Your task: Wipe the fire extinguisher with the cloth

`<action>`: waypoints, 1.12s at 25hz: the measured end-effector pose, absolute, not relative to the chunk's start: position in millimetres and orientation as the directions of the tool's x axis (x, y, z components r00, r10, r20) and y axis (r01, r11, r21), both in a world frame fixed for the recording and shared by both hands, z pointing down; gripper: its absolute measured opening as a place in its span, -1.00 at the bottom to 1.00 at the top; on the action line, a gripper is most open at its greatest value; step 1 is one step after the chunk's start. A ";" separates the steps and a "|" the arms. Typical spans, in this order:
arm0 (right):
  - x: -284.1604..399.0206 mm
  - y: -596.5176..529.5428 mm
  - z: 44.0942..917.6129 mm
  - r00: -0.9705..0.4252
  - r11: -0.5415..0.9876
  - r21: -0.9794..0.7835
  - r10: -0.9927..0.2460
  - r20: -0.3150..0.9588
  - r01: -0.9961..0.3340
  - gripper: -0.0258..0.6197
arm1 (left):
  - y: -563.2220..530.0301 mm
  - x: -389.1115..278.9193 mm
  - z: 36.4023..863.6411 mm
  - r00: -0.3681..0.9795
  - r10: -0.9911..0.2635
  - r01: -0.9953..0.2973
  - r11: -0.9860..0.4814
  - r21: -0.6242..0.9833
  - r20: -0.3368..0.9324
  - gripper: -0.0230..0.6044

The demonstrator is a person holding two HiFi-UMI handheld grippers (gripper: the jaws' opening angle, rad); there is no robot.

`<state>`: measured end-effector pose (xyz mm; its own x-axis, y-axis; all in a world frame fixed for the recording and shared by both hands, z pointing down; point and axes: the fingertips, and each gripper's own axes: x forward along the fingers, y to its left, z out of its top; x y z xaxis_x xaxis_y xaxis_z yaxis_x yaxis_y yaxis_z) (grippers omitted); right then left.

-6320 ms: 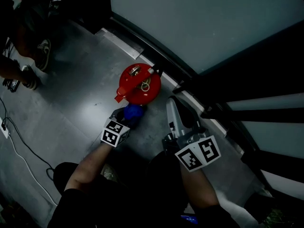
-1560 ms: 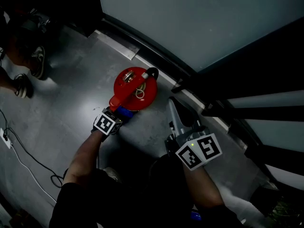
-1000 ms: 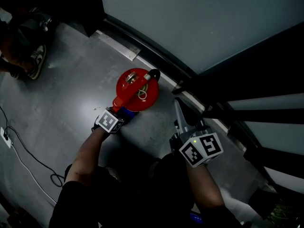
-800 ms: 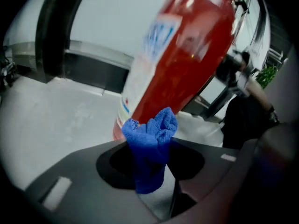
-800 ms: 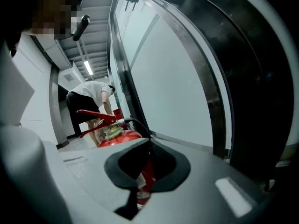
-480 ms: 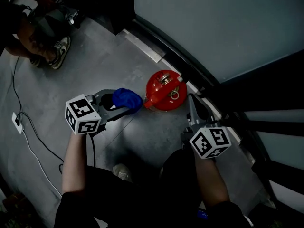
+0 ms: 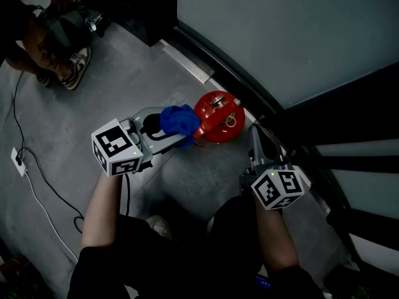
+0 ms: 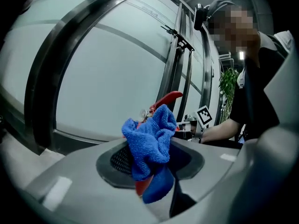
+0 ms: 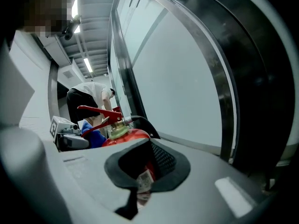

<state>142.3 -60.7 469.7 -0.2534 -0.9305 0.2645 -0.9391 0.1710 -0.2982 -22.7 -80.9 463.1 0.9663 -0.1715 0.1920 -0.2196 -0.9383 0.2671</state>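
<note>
While the left gripper (image 7: 178,137) squeezes tight on the blue cloth (image 7: 179,119), the bunched cloth sits just left of the red fire extinguisher (image 7: 218,118), right up against its top edge. The extinguisher stands on the grey floor (image 7: 118,83), close to the dark rail (image 7: 232,75) at the foot of the glass wall (image 7: 280,36) on the far side. The right gripper (image 7: 255,136) is pressed closed with nothing in it, near the extinguisher's right side. There is wide open floor to the left, with a thin cable (image 7: 38,187) by the left edge.
</note>
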 end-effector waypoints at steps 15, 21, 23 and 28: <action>151.4 -54.8 464.9 -0.242 0.170 -0.267 -0.934 0.263 -0.948 -0.91 | -85.8 -22.0 512.8 0.952 -0.172 -0.261 -0.888 0.377 0.254 -0.37; 148.0 -53.8 462.3 -0.254 0.182 -0.271 -0.932 0.261 -0.945 -0.91 | -89.6 -23.1 550.9 0.931 -0.234 -0.345 -0.818 0.460 0.281 -0.37; 148.5 -52.9 461.5 -0.253 0.181 -0.271 -0.932 0.260 -0.945 -0.91 | -90.9 -23.6 556.4 0.929 -0.247 -0.354 -0.812 0.464 0.277 -0.37; 150.2 -51.6 461.4 -0.255 0.182 -0.271 -0.930 0.263 -0.945 -0.91 | -94.3 -24.9 587.1 0.908 -0.259 -0.399 -0.777 0.486 0.330 -0.37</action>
<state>150.2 -51.6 461.4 -0.2547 -0.9305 0.2633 -0.9452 0.1821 -0.2709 -24.9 -94.3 587.1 0.9077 -0.2588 0.3304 -0.3987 -0.7774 0.4865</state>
